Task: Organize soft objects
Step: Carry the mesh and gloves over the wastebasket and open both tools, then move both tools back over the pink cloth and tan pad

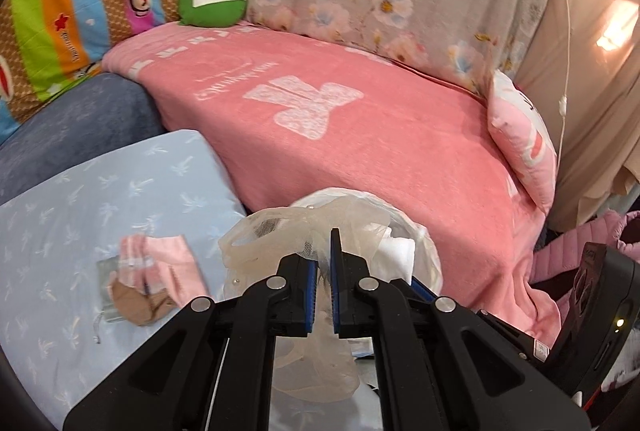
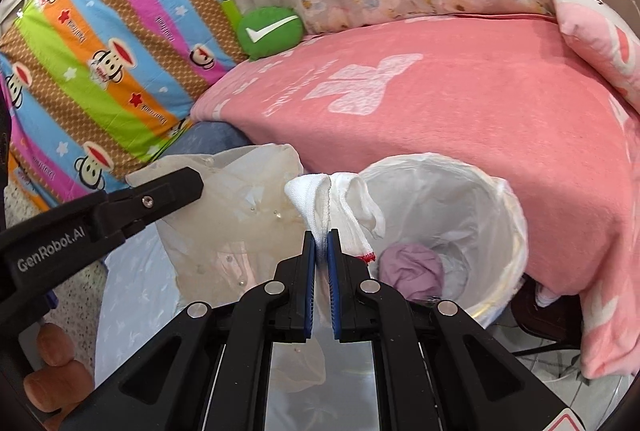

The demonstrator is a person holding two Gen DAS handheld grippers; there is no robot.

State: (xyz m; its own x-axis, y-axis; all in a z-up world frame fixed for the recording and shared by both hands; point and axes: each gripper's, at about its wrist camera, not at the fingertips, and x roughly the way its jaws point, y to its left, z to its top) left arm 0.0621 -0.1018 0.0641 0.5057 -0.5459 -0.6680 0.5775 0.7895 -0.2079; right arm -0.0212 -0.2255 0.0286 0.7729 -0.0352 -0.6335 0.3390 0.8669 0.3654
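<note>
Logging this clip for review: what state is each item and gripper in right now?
left gripper: shut on sheer cream garment
right gripper: shut on white cloth
lined bin: open, purple cloth inside
pink socks: lying on blue pillow
green check cushion: propped at sofa back

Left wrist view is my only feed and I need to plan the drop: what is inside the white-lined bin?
Observer: A crumpled lilac cloth lies at the bottom of the bin; little else shows in it.
Operator: Is the right gripper carrying anything?
Observer: Yes, the right gripper is shut on a white cloth with a red mark at one edge, held beside the bin's near rim.
Operator: And how does my sheer fabric hang?
Observer: From the right wrist view, the sheer beige fabric in the left gripper drapes to the left of the bin, not over its opening, with small pearl beads on it.
</note>
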